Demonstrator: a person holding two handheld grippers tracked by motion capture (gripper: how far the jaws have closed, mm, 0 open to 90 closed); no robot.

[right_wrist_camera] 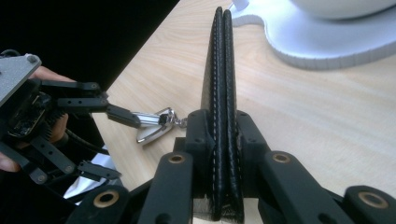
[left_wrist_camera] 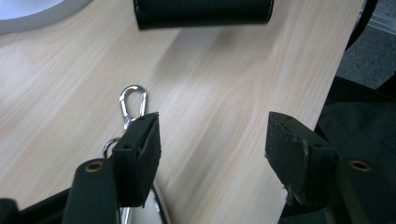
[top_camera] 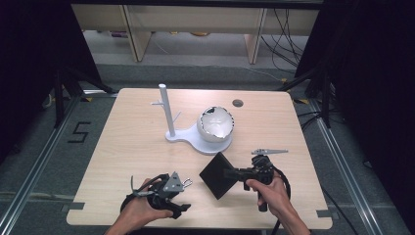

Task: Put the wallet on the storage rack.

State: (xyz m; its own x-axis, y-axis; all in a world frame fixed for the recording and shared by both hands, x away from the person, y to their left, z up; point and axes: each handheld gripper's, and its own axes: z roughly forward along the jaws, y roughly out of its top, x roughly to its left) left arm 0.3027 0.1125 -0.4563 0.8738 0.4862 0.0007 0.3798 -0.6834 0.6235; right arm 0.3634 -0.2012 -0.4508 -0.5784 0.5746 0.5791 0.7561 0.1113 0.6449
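Jaws of my right gripper [right_wrist_camera: 223, 140] clamp a black wallet [top_camera: 219, 175] on edge, held above the table [top_camera: 127, 147] near its front. My left gripper [left_wrist_camera: 212, 140] stands open just beside a silver clip [left_wrist_camera: 132, 103]; beyond sits a white stand [top_camera: 195, 134].

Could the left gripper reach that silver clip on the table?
Probably yes. The left gripper stands open, and the silver clip lies on the bare table right beside one jaw, with nothing between them.

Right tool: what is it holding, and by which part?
The right tool clamps a black stitched wallet by its near edge, held on edge above the table.
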